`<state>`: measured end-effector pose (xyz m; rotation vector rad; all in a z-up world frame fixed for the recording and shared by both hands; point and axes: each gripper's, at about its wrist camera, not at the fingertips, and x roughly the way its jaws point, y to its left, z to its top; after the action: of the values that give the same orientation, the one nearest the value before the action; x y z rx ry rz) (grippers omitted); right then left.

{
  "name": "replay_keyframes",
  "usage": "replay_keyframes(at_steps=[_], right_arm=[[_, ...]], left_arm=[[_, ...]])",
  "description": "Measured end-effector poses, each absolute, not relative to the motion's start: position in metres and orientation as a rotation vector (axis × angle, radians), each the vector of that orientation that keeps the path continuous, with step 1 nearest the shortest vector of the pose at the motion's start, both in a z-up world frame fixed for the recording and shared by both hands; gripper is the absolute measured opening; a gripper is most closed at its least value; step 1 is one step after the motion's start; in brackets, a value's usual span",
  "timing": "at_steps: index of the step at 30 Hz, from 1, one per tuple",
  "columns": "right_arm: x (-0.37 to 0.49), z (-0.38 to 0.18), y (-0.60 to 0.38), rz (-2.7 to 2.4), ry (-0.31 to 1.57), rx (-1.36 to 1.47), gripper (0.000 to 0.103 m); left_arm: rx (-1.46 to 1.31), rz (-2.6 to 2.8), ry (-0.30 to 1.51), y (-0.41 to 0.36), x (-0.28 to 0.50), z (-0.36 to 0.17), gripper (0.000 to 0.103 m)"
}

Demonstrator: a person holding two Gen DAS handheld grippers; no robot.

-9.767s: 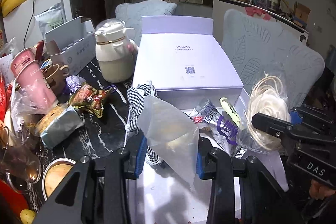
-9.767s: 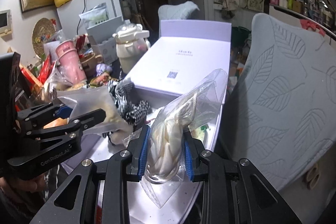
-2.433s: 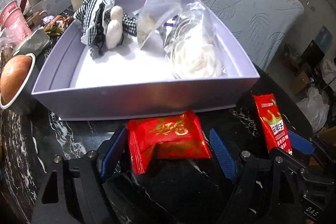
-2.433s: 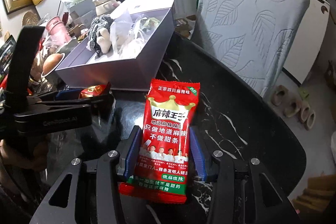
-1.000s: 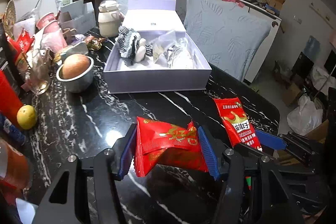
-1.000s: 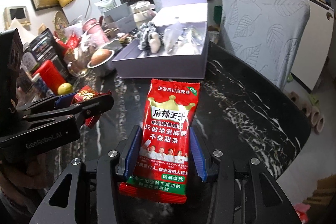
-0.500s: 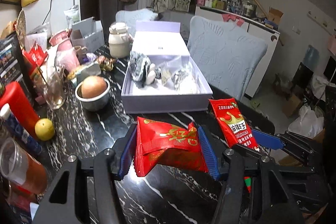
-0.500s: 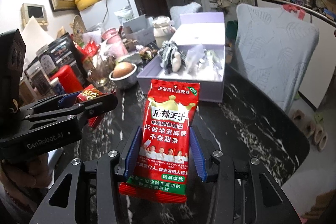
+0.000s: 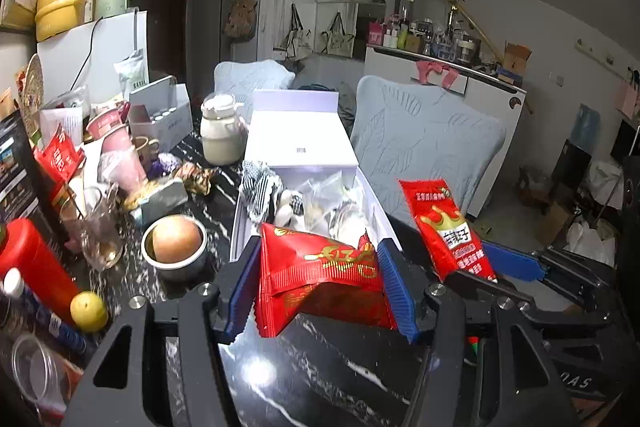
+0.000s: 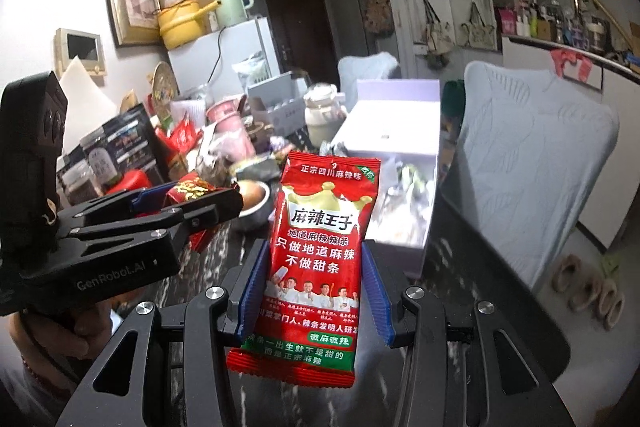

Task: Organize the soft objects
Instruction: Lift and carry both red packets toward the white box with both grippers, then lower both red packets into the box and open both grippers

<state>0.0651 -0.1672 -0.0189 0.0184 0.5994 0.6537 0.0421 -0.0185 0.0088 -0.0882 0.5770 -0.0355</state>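
Snack packets are both airborne: the tall red spicy-strip packet [image 10: 318, 259] stands upright, clamped across its width in the right gripper [image 10: 314, 297], and the crumpled red packet [image 9: 320, 277] is pinched edge-to-edge in the left gripper [image 9: 318, 285]. Both look light, limp and slick-filmed, so I'd judge a mid-body grip across the width, as now, holds better than a seam-edge pinch, with gentle force to avoid crushing the contents. Ahead of both grippers sits the open lavender box [image 9: 240, 215] holding bagged soft items, beyond the black marble table [image 9: 328, 375].
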Motion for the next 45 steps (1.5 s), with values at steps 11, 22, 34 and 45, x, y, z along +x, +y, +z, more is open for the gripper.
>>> replay_keyframes(at_steps=[11,22,34,45], right_arm=[[0.101,0.006,-0.160,0.654,0.543,-0.008,0.045],[0.156,-0.002,-0.146,0.648,0.543,-0.015,0.045],[0.218,-0.034,-0.125,0.616,0.569,-0.033,0.045],[0.240,-0.077,-0.114,0.618,0.662,-0.019,0.045]], left_arm=[[-0.098,-0.015,0.524,-0.011,0.082,0.020,0.057],[-0.093,-0.003,0.513,0.004,0.139,0.013,0.057],[-0.073,0.020,0.598,0.025,0.202,-0.034,0.057],[-0.040,0.045,0.691,0.024,0.225,-0.071,0.057]])
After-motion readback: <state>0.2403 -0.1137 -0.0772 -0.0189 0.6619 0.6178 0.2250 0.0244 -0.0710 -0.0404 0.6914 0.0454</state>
